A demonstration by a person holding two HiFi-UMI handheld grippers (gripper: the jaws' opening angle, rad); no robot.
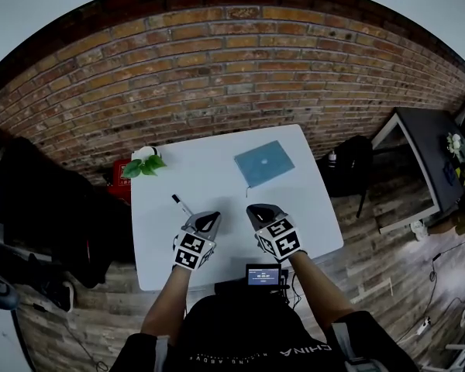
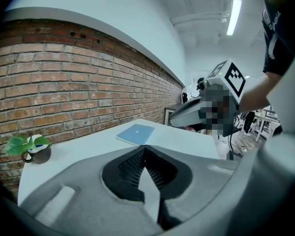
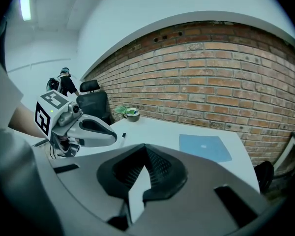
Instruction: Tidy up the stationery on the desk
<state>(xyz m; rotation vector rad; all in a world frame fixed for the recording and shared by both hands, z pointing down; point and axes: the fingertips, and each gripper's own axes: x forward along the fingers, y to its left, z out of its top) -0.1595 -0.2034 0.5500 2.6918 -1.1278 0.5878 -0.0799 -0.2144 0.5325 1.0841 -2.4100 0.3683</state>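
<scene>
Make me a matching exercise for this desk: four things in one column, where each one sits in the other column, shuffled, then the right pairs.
Things:
1. blue notebook
2. pen
3. potted plant
4. small screen

Places on the white table:
A. near edge, about the middle
B. far left corner
C. far right part, lying flat
D. left of the middle, lying loose

Pairs: 1-C; 2-D; 3-B; 4-A
</scene>
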